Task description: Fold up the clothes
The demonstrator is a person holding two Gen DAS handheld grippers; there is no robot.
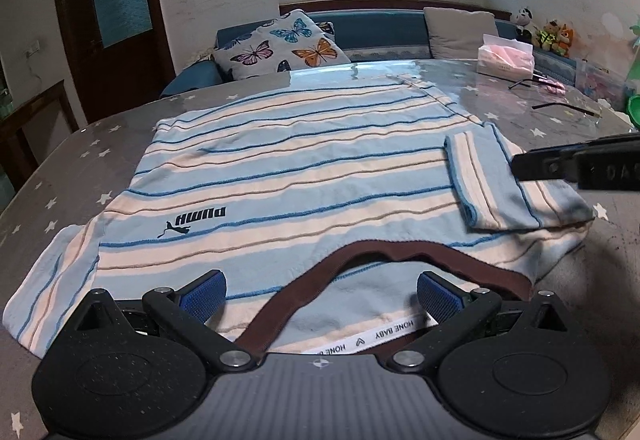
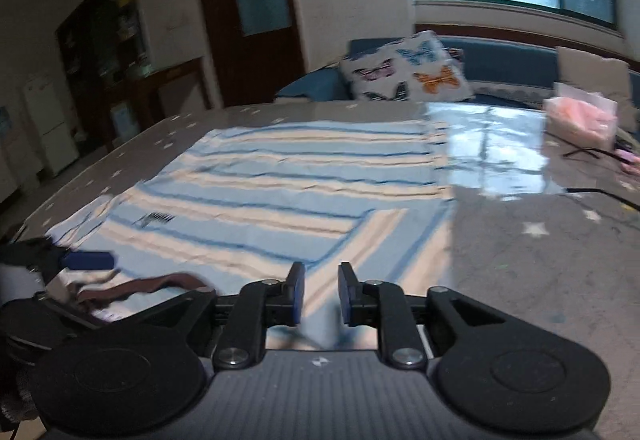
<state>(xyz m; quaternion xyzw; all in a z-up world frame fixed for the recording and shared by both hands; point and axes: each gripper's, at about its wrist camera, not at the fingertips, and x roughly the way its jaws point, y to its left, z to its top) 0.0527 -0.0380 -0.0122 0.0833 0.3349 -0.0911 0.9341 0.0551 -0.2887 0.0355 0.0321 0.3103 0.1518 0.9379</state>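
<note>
The striped shirt [image 1: 280, 176] carries an upside-down "PUMA" logo [image 1: 196, 222] on its chest; its neck tape [image 1: 384, 336] beside the brown collar reads "HONE BABY".

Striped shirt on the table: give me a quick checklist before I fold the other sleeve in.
1. Striped shirt lies flat, front up: ok.
2. Right sleeve already folded over the body: ok.
3. Left sleeve spread out, not yet folded: ok, ready to grasp.
4. Left gripper open, above the brown collar, holding nothing: ok.
5. Right gripper clear of the cloth: cannot tell; its fingers stand slightly apart over the folded sleeve, view blurred.
6. Tissue box and cables clear of the shirt: ok.
</note>
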